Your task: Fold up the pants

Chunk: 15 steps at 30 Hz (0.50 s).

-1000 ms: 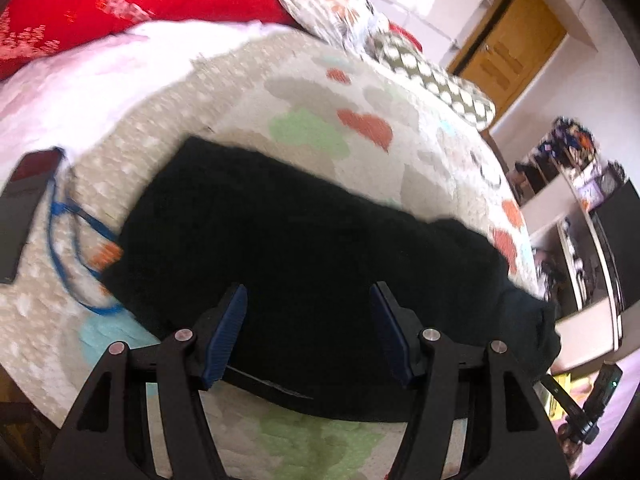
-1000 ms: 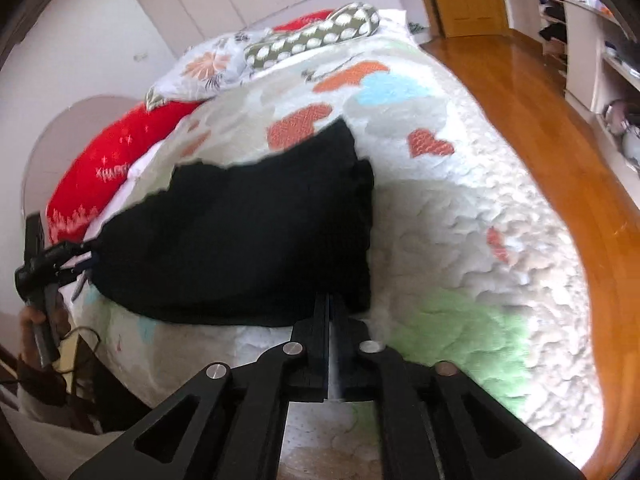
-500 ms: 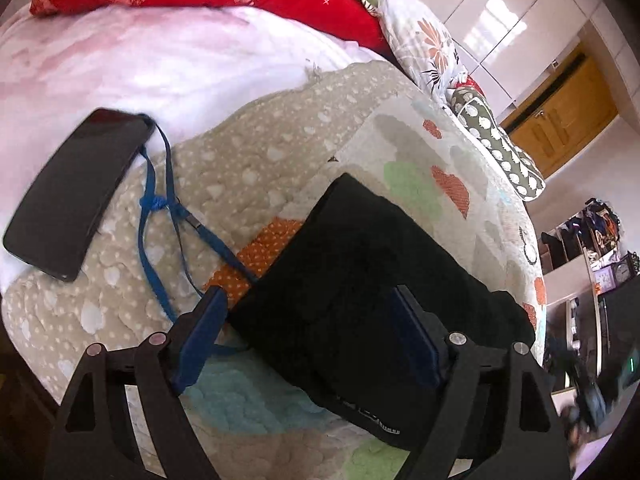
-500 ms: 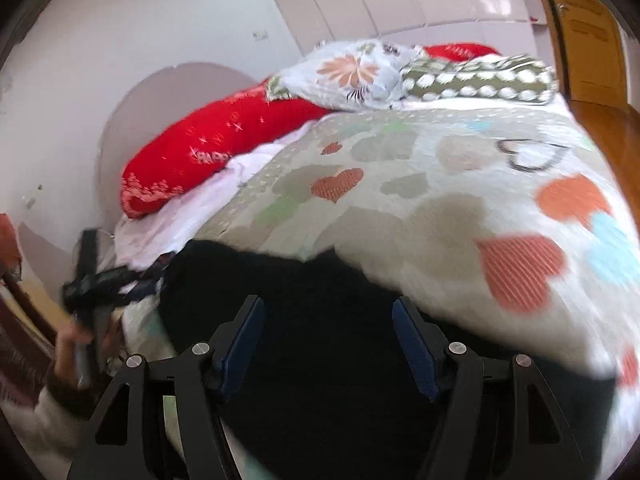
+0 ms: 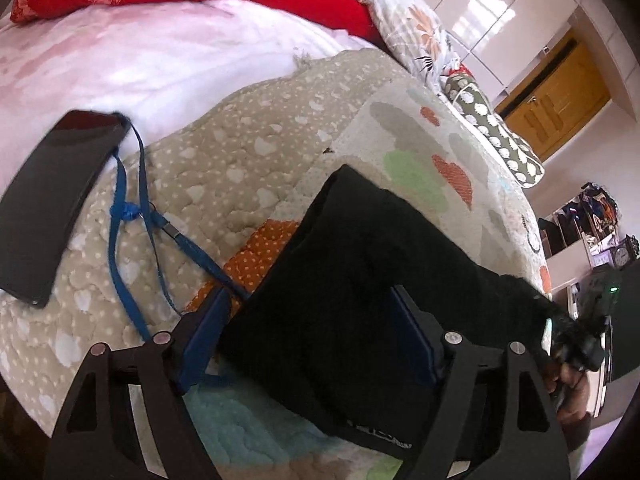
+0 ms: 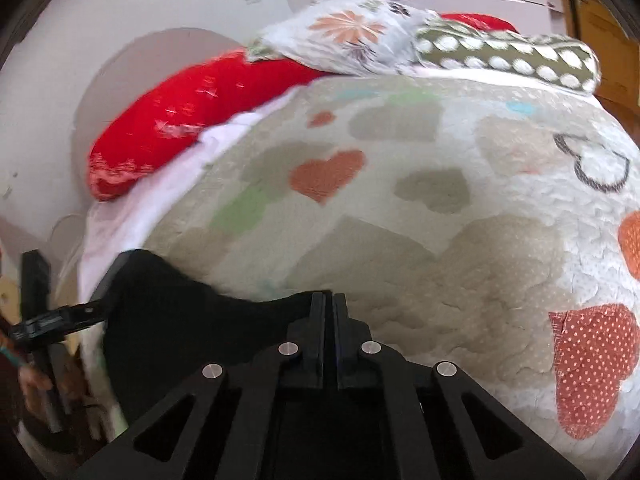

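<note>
1. Pants [image 5: 384,272], black, soft knit-looking fabric, lie already folded over into a thick dark slab on the heart-patterned quilted bedspread [image 5: 240,168], right under and ahead of both grippers.

2. The left gripper [image 5: 312,344] straddles the near corner of the slab. Its blue-padded jaws are wide and just easing inward, the cloth sits between them, but the pads don't look like they're pressing on it.

3. The right gripper [image 6: 329,320] is clamped tight at the far edge of the fabric. The view is blurry, so whether it has pinched any cloth is honestly hard to tell.

4. Handling guess: light, floppy, no stiffness at all, so it'll sag and drag if lifted from one point. The layers can slide apart too.

5. Best bet is grabbing all the layers at the edge corners, one per gripper, so the fold stays square.

6. Watch out: a blue lanyard [image 5: 120,248] on a black phone [image 5: 52,208] lies just left of the left gripper, touching the left finger [image 5: 204,340]. Easy to snag it.
</note>
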Each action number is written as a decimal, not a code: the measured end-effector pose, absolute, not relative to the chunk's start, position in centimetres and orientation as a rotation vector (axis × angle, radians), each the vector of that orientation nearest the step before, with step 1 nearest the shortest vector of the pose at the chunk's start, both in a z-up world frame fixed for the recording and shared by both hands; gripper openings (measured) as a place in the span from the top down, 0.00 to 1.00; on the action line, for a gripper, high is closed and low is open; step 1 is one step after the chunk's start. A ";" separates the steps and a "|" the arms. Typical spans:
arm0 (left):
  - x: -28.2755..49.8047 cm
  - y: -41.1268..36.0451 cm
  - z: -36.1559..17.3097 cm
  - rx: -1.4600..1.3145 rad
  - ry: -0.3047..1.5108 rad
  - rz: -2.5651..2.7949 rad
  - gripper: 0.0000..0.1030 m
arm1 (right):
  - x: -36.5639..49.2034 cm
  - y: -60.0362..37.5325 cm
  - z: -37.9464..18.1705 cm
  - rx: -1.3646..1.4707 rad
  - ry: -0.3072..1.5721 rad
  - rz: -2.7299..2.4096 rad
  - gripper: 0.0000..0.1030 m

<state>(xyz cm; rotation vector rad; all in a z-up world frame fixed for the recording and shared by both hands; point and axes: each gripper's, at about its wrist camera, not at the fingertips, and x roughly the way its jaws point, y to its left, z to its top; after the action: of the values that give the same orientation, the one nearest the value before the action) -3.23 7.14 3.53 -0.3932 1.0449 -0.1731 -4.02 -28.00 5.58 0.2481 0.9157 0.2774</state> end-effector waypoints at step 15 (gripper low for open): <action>-3.3 8.7 5.0 -0.445 1.023 -0.180 0.33 | -9.5 -17.7 10.0 0.201 0.828 0.633 0.53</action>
<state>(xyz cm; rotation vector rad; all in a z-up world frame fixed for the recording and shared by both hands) -3.30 8.70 5.05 -0.4453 1.0233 -0.1800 -9.46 -17.70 9.97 0.2010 0.8284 0.6329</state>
